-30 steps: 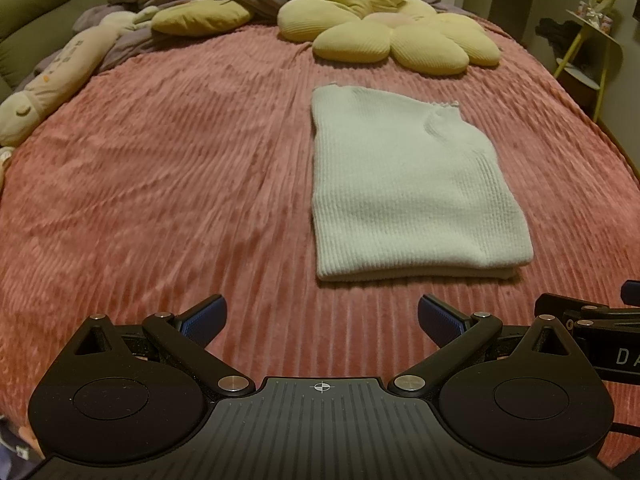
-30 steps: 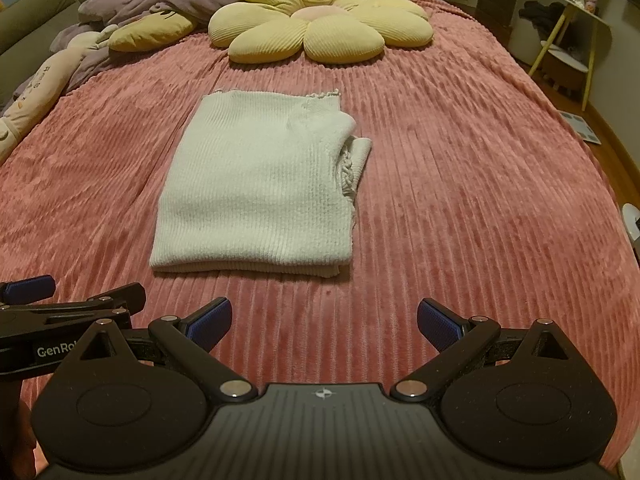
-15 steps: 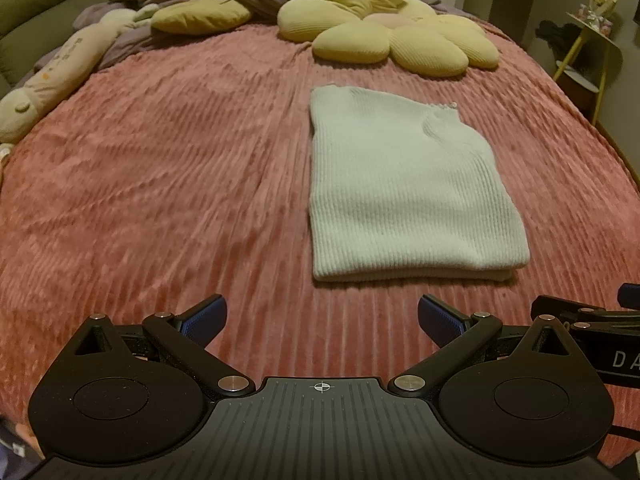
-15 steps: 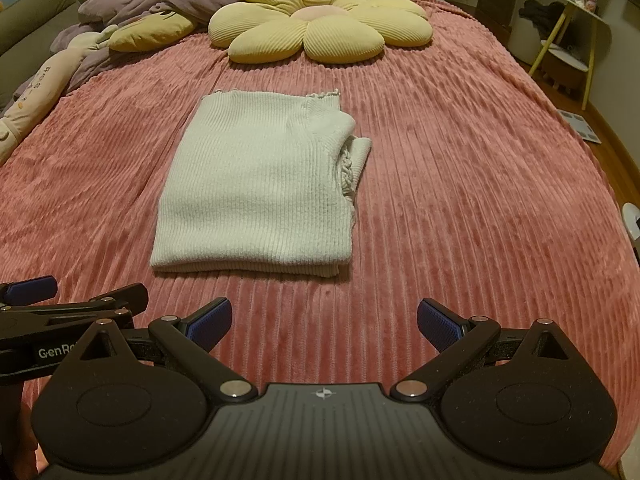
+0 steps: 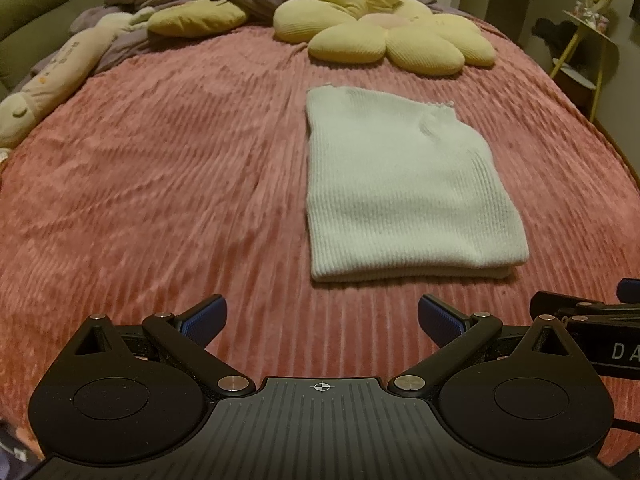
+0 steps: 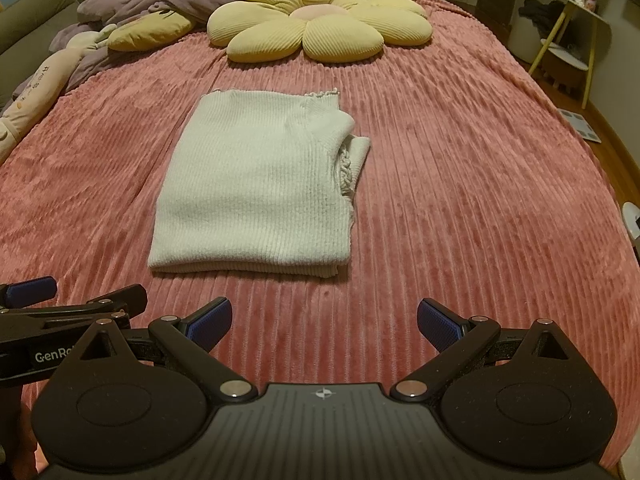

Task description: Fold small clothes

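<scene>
**Folded knit garment on bed**

The white ribbed knit garment [image 6: 256,196] lies folded into a flat, layered rectangle on the pink ribbed bedspread [image 6: 460,200]. A crocheted trim edge protrudes at its right side. The yellow flower cushion [image 6: 320,16] sits beyond the garment, apart from it. Left gripper [image 5: 322,316] and right gripper [image 6: 324,316] hover short of the garment's near edge, fingers spread wide, holding nothing.
</scene>
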Motion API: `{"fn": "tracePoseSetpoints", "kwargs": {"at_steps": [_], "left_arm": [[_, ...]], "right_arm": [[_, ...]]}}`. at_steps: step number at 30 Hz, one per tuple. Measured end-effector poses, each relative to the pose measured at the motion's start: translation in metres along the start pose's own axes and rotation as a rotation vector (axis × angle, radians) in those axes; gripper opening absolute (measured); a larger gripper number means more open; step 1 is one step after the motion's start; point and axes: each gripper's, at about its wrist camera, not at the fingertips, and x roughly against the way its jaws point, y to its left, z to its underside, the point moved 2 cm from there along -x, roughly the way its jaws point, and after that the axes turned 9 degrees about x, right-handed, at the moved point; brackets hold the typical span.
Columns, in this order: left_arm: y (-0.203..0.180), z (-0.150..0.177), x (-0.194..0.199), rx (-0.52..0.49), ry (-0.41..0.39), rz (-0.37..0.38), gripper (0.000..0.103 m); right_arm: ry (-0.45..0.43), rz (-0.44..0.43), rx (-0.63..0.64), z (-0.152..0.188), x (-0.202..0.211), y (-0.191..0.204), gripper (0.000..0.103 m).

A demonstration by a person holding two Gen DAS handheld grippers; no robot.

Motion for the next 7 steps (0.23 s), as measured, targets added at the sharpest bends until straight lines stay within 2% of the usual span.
{"fn": "tracePoseSetpoints", "kwargs": {"at_steps": [7], "left_arm": [[-0.0027, 0.0018, -0.0024, -0.025, 0.011, -0.005, 0.103]], "right_arm": [[0.005, 0.001, -0.003, 0.0008, -0.0018, -0.0004, 0.099]]}}
